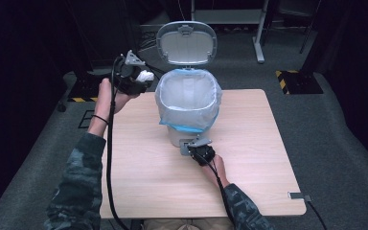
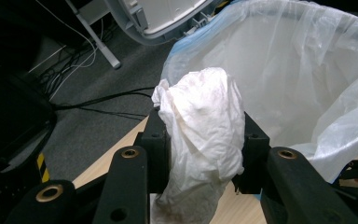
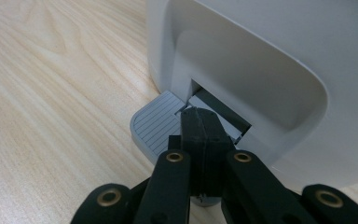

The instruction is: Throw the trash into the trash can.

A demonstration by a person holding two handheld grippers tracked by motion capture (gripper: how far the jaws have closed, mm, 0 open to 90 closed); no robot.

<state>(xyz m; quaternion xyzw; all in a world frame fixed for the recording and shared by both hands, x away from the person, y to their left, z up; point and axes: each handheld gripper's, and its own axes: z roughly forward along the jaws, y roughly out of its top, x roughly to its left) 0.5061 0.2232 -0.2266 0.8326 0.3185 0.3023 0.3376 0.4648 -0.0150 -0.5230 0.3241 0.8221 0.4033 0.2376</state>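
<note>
Clamping a crumpled white tissue (image 2: 200,135) between its two jaws, your left gripper (image 1: 135,78) holds the wad from both sides, the paper bulging above and trailing below the pads. You have that gripper raised off the table's (image 1: 249,158) far left corner, just beside the rim of the bin (image 1: 188,103) and level with its mouth; in the left gripper view the tissue sits right against the outside of the clear bag (image 2: 307,79) that lines the bin, not yet over the opening. The lid (image 1: 187,42) stands upright behind the bin, swung fully open. Your right gripper (image 3: 200,128) has its jaws pressed together with nothing between them, and the closed tips rest on the grey ribbed pedal (image 3: 156,126) at the foot of the bin, where it comes out of the recess in the white body. In the high view that gripper lies low on the table, touching the bin's near side, with your hand (image 1: 218,165) behind it.
</note>
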